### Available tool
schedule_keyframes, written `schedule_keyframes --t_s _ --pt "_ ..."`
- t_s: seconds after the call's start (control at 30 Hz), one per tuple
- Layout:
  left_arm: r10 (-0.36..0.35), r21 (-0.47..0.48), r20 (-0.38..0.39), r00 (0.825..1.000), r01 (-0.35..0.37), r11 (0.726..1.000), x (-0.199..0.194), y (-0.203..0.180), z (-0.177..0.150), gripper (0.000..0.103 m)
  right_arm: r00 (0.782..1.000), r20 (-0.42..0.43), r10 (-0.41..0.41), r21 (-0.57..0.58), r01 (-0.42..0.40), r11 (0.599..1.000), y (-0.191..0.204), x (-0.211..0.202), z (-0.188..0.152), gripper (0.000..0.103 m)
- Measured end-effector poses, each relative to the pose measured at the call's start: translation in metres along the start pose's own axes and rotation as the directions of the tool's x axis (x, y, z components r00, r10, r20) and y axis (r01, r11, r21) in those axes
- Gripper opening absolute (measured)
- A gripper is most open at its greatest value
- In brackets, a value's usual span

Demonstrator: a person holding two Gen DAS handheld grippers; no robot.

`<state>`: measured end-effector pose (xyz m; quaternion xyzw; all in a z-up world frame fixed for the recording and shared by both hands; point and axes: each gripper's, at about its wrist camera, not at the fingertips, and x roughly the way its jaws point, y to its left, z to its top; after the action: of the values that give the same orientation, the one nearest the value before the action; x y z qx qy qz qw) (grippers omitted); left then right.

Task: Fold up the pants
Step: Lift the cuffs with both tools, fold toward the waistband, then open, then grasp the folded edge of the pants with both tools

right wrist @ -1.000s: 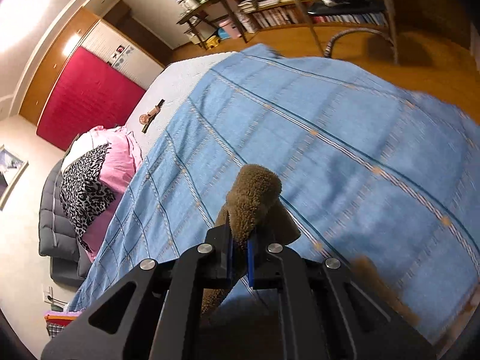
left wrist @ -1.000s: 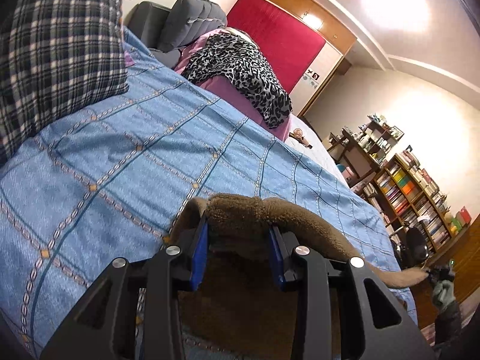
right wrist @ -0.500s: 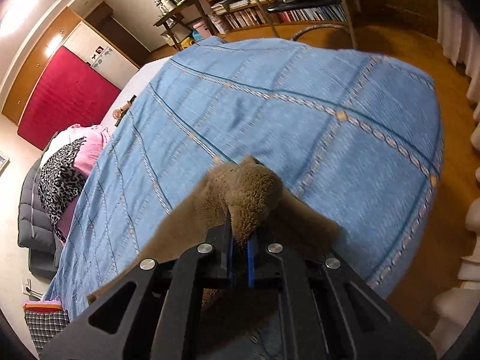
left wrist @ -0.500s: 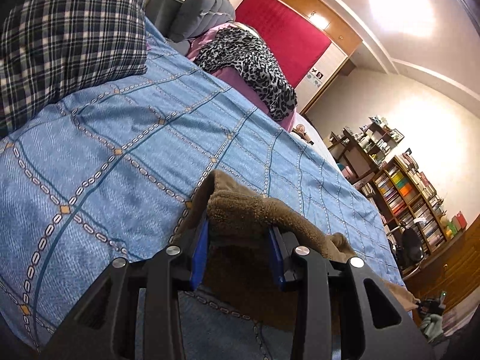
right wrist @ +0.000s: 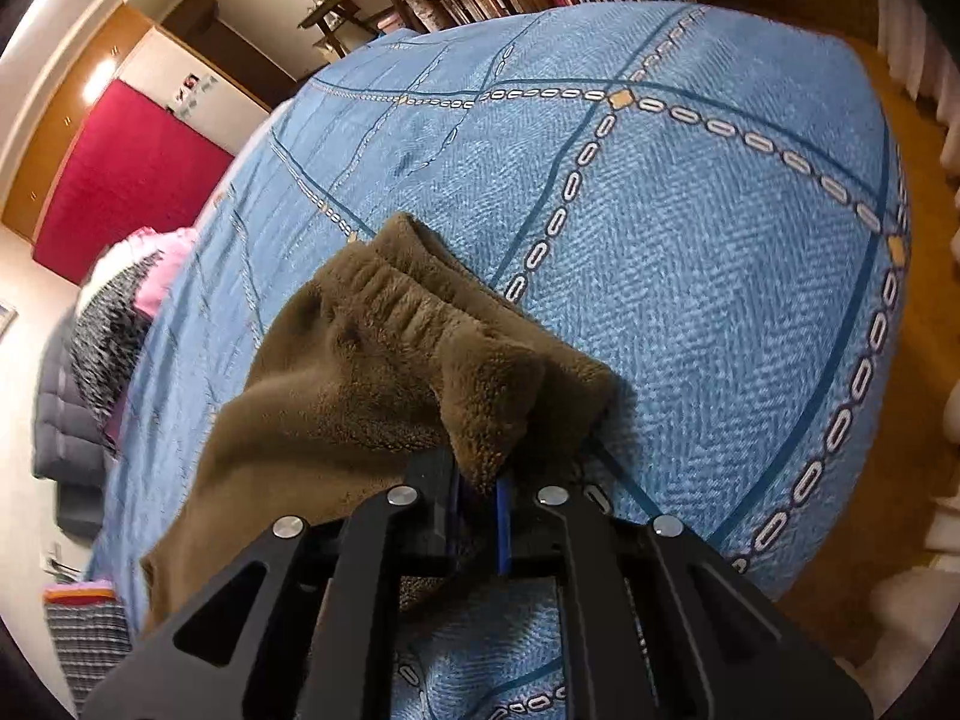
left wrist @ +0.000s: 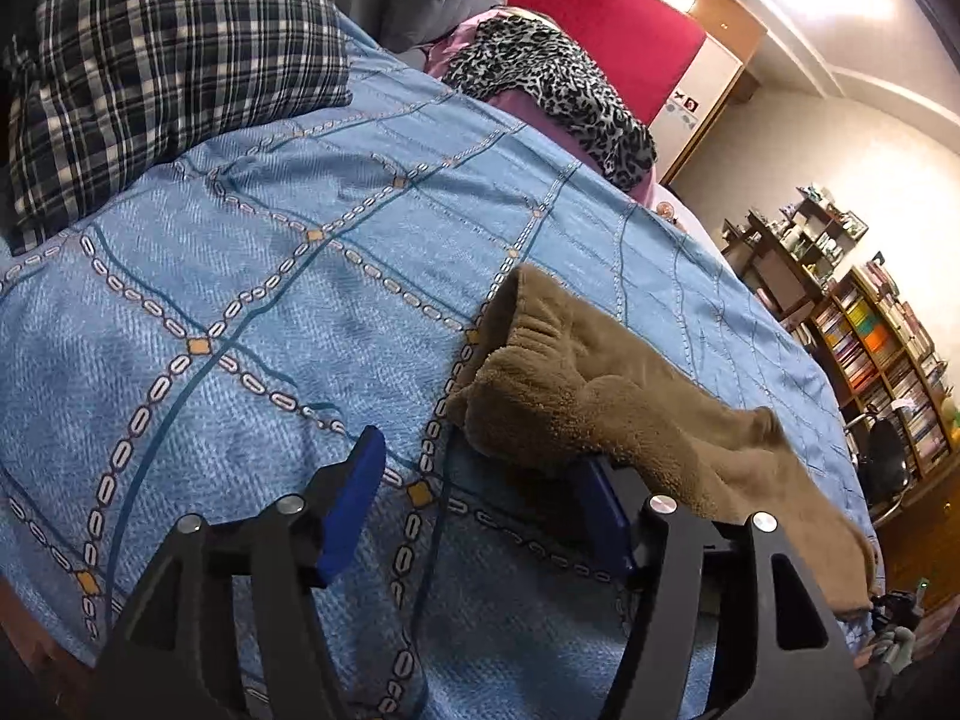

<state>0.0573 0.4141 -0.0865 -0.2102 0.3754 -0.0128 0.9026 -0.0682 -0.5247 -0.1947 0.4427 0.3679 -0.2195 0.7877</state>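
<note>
Brown fleece pants lie on the blue patterned bedspread, waistband end toward the pillows. My left gripper stands just above the bedspread and its jaws are opening. Nothing is pinched between them, and the fabric only drapes over the right finger. In the right wrist view the pants bunch in front of my right gripper. A fold of fleece is still caught between its pads while the jaws start opening a crack. The bedspread lies right under it.
A dark plaid cloth lies at the bed's upper left, with a leopard-print blanket and a red panel beyond. Bookshelves stand to the right. The bed's edge drops to a wooden floor.
The left jaws have spread and let go of the waistband, which now rests on the bed. Both grippers have sunk closer to the bedspread. A thin gap shows between the right pads.
</note>
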Motion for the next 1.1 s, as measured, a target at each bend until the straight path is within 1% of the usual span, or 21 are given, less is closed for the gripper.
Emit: schedule_keyframes --t_s 0.1,0.2,0.27,0.4,0.47,0.57,0.6,0.63,0.7,0.73,0.8,0.87,0.9,0.93,0.97,1.03,1.07,1.1 --pt "0.041 0.066 0.008 0.999 -0.041 0.997 -0.007 -0.011 0.003 0.072 1.000 0.002 0.011 -0.015 -0.011 1.000 -0.001 -0.004 0.001 0.016" --pt "0.088 0.120 -0.007 0.996 -0.087 0.989 -0.008 -0.014 0.004 0.075 1.000 0.015 0.028 -0.021 -0.027 0.999 -0.006 -0.011 0.004 0.021" --pt "0.157 0.152 -0.038 0.987 -0.150 0.977 -0.003 -0.015 0.003 0.076 0.999 0.020 0.044 -0.019 -0.043 0.999 -0.010 -0.016 0.005 0.022" --pt "0.210 0.181 -0.064 0.976 -0.196 0.964 -0.001 -0.021 0.004 0.076 0.997 0.018 0.079 -0.015 -0.079 0.997 -0.019 -0.022 0.006 0.023" --pt "0.235 0.206 -0.070 0.970 -0.216 0.954 -0.002 -0.027 0.005 0.076 0.995 0.024 0.096 -0.014 -0.095 0.995 -0.022 -0.027 0.006 0.026" --pt "0.247 0.210 -0.059 0.967 -0.230 0.950 -0.007 -0.030 0.008 0.078 0.994 0.035 0.106 -0.018 -0.105 0.994 -0.025 -0.037 0.006 0.030" --pt "0.243 0.200 -0.055 0.969 -0.228 0.953 -0.009 -0.030 0.009 0.079 0.994 0.043 0.103 -0.021 -0.102 0.995 -0.024 -0.039 0.008 0.033" --pt "0.238 0.187 -0.050 0.970 -0.225 0.956 -0.010 -0.030 0.010 0.079 0.995 0.058 0.083 -0.023 -0.082 0.996 -0.024 -0.043 0.010 0.038" --pt "0.228 0.156 -0.042 0.973 -0.219 0.963 -0.013 -0.029 0.012 0.081 0.995 0.099 0.020 -0.032 -0.016 0.999 -0.024 -0.051 0.011 0.045" --pt "0.221 0.149 -0.040 0.974 -0.213 0.966 -0.014 -0.029 0.012 0.081 0.993 0.118 -0.004 -0.039 0.009 0.999 -0.027 -0.057 0.010 0.045" --pt "0.218 0.167 -0.027 0.976 -0.211 0.963 -0.018 -0.032 0.010 0.081 0.988 0.151 -0.037 -0.060 0.047 0.997 -0.023 -0.066 0.009 0.045" --pt "0.240 0.196 -0.019 0.971 -0.232 0.953 -0.019 -0.033 0.008 0.081 0.985 0.167 -0.042 -0.100 0.059 0.993 -0.007 -0.069 0.006 0.045" --pt "0.261 0.201 -0.004 0.965 -0.255 0.946 -0.020 -0.032 0.007 0.081 0.985 0.169 -0.037 -0.129 0.059 0.990 0.005 -0.068 0.006 0.045" --pt "0.278 0.197 0.009 0.961 -0.274 0.941 -0.022 -0.029 0.007 0.081 0.985 0.171 -0.030 -0.185 0.062 0.981 0.021 -0.068 0.001 0.045" --pt "0.287 0.171 0.016 0.958 -0.285 0.943 -0.025 -0.020 0.008 0.081 0.985 0.169 -0.022 -0.227 0.060 0.972 0.035 -0.066 -0.003 0.045" --pt "0.290 0.115 0.028 0.957 -0.292 0.950 -0.030 -0.007 0.010 0.081 0.990 0.136 0.023 -0.315 0.021 0.949 0.067 -0.058 -0.016 0.048" --pt "0.282 0.061 0.032 0.959 -0.283 0.957 -0.033 0.004 0.010 0.081 0.992 0.111 0.055 -0.356 -0.012 0.934 0.085 -0.053 -0.023 0.049" --pt "0.260 0.005 0.031 0.965 -0.261 0.965 -0.035 0.013 0.011 0.081 0.993 0.093 0.075 -0.382 -0.034 0.923 0.097 -0.049 -0.028 0.050"
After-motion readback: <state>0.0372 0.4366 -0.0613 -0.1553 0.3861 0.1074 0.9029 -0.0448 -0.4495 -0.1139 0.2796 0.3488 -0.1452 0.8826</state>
